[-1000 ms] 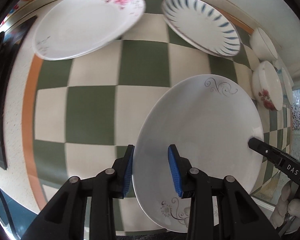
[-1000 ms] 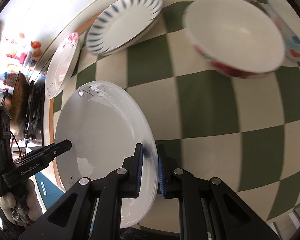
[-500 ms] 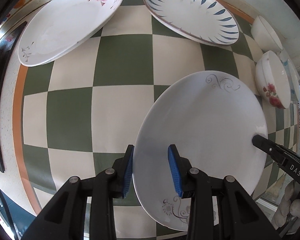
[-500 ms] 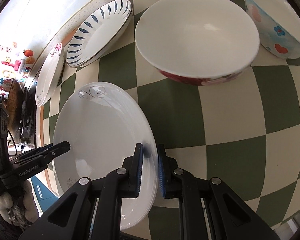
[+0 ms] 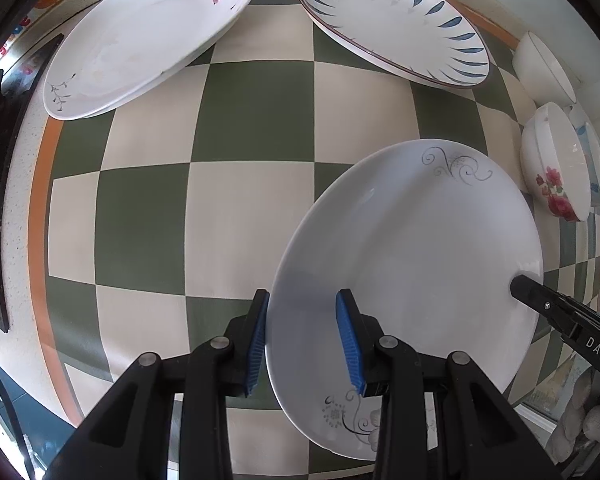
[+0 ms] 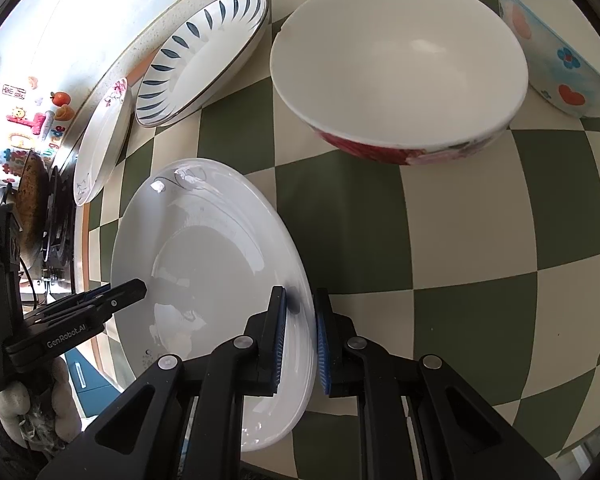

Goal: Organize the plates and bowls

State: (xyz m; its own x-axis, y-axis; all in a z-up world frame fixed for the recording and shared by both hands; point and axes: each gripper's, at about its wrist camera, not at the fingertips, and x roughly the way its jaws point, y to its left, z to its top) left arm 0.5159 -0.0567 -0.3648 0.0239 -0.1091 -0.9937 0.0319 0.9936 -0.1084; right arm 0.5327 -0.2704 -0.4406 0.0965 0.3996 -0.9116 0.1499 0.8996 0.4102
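A white plate (image 5: 412, 260) (image 6: 204, 248) with grey swirl marks hangs tilted over the green and cream checked cloth (image 5: 240, 208), held by both grippers. My left gripper (image 5: 302, 298) straddles its left rim, which lies against the outer blue pad, and is shut on it; its tip (image 6: 138, 286) shows in the right wrist view. My right gripper (image 6: 299, 296) is shut on the opposite rim, its black tip (image 5: 516, 280) visible at the plate's right edge. On the cloth lie a rose plate (image 5: 148, 40) and a blue-leaf plate (image 5: 392, 20).
Bowls stand at the right: a red-flowered bowl (image 6: 400, 64), a pale blue bowl with hearts (image 6: 556, 40) and a plain white bowl (image 5: 544, 68). A dark pan on a stove (image 6: 28, 200) lies past the cloth's orange left border. Bare checked cloth (image 6: 480, 220) stretches right of the held plate.
Both grippers have shifted together with the white plate over the cloth. In the right wrist view the bowls have come nearer the middle. Both grips are unchanged.
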